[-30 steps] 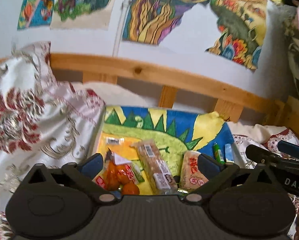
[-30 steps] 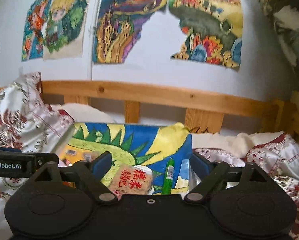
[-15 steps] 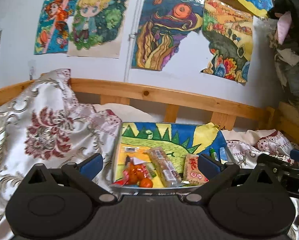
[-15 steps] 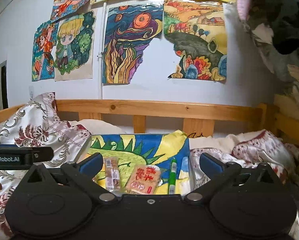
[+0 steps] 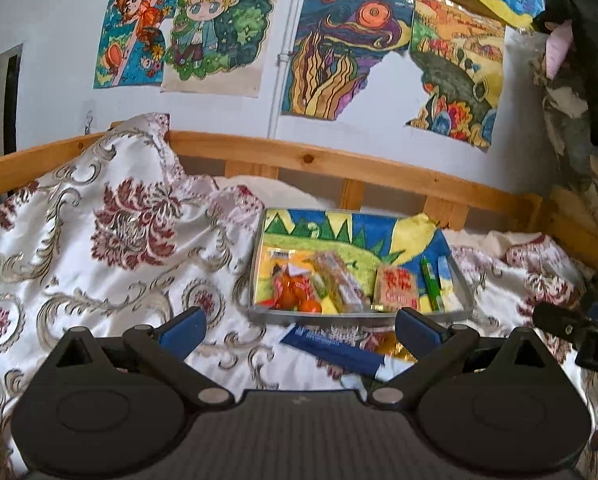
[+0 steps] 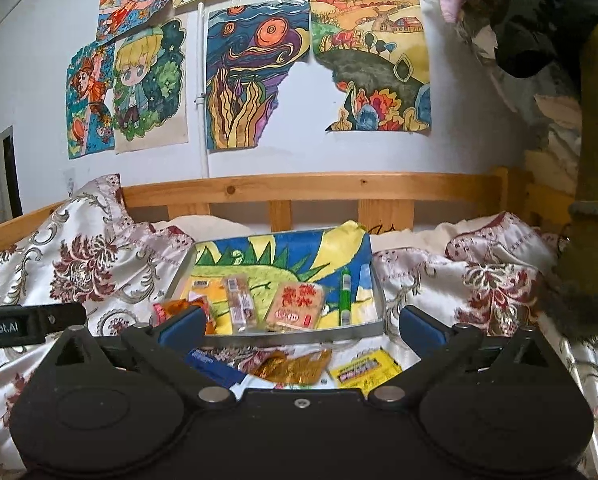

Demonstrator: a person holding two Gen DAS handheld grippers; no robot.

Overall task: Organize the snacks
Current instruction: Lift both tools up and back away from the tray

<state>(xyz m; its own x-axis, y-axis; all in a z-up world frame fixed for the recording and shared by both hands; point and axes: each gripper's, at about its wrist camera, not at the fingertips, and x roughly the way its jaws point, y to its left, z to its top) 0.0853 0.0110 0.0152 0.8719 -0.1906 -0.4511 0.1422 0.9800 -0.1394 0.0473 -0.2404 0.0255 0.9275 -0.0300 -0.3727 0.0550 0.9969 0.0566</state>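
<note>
A grey tray [image 5: 259,312] lined with a colourful drawing lies on the bed. In it are an orange snack bag [image 5: 295,296], a long bar [image 5: 339,280], a square pack with red lettering [image 5: 397,290] and a green tube [image 5: 431,284]. Loose on the quilt in front of the tray [image 6: 375,280] lie a blue packet [image 6: 209,360], a gold wrapper [image 6: 295,364] and a yellow packet [image 6: 365,368]. My left gripper [image 5: 299,328] and right gripper [image 6: 301,324] both stand open and hold nothing, a short way back from the tray's near rim, above the loose packets.
A floral satin quilt [image 5: 119,240] is heaped to the left of the tray and spreads to the right [image 6: 479,276]. A wooden bed rail [image 6: 299,188] runs behind. Drawings hang on the wall, and dark clothes [image 6: 539,20] hang at the far right.
Both grippers have drawn back from the tray, which now looks smaller. The loose packets in front of it have come into view. The right jaws have widened.
</note>
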